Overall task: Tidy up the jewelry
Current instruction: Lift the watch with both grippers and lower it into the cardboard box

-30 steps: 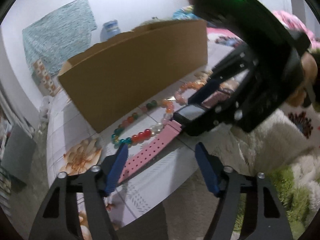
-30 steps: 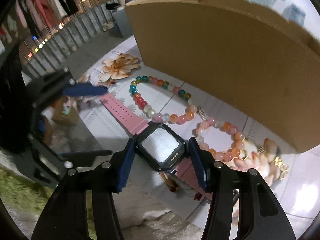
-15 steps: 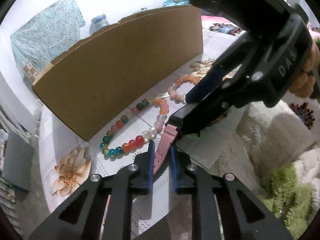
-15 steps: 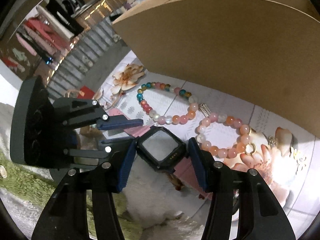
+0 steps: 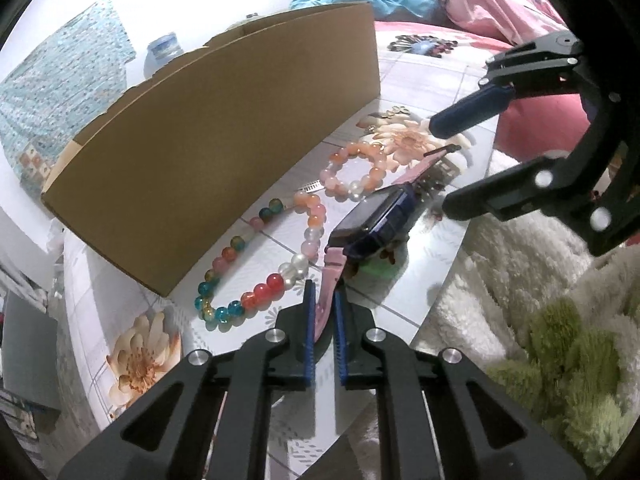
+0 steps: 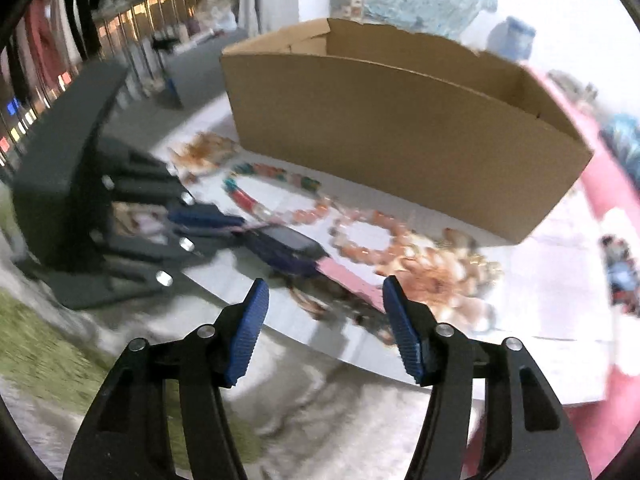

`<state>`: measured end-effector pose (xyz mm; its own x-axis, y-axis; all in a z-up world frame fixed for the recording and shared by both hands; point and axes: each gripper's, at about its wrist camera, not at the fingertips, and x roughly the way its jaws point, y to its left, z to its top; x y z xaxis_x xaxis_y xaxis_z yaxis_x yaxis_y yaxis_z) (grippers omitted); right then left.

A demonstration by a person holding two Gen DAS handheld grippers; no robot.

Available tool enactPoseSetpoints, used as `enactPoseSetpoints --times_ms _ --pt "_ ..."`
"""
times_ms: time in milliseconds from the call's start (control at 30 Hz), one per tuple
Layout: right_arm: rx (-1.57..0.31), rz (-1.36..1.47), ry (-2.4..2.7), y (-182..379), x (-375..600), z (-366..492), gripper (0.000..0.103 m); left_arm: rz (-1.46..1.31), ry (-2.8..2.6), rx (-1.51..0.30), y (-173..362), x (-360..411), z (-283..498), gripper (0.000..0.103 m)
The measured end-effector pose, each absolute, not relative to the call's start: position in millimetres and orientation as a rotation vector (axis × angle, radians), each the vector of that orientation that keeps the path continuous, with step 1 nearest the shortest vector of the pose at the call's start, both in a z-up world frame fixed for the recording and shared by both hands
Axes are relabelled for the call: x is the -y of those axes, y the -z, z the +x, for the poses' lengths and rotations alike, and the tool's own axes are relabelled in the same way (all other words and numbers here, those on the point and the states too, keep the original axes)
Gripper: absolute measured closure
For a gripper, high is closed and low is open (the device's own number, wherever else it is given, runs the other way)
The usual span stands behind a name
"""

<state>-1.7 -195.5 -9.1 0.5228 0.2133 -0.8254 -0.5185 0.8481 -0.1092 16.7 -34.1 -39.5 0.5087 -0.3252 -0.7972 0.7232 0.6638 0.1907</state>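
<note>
Pink strap of the watch (image 5: pixel 370 224) sits pinched in the closed left gripper (image 5: pixel 323 304) at the tabletop's (image 5: pixel 404 296) near edge, its long axis running straight ahead, parallel to the cardboard box (image 5: pixel 224 152). Right gripper (image 6: pixel 324 320) hangs open and empty, just off that edge.

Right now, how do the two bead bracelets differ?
The multicolor bracelet mixes teal, red, orange and clear beads; the peach bracelet is all orange-pink and white. The multicolor bracelet's loop is larger and lies nearer the left gripper; the peach bracelet's is smaller and rounder. Both lie flat beside the cardboard box.
</note>
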Motion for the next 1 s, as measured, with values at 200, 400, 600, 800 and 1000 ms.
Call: enactPoseSetpoints --times_ms 200,400,600,800,1000 --pt "-0.871 -0.555 -0.36 29 166 -3 0.065 0.566 0.687 -0.807 38 34 19 0.095" --pt "-0.855 -0.655 -0.314 44 161 -1 0.086 0.573 0.693 -0.797 38 32 17 0.095" --pt "-0.785 -0.64 -0.267 35 163 -9 0.1 0.561 0.662 -0.776 33 32 14 0.1" --pt "-0.674 -0.637 -0.227 -2 162 -13 0.101 0.459 0.651 -0.723 -9 23 20 0.1" --pt "-0.571 -0.552 -0.23 -77 172 35 0.101 0.376 0.65 -0.605 -80 20 51 0.1"
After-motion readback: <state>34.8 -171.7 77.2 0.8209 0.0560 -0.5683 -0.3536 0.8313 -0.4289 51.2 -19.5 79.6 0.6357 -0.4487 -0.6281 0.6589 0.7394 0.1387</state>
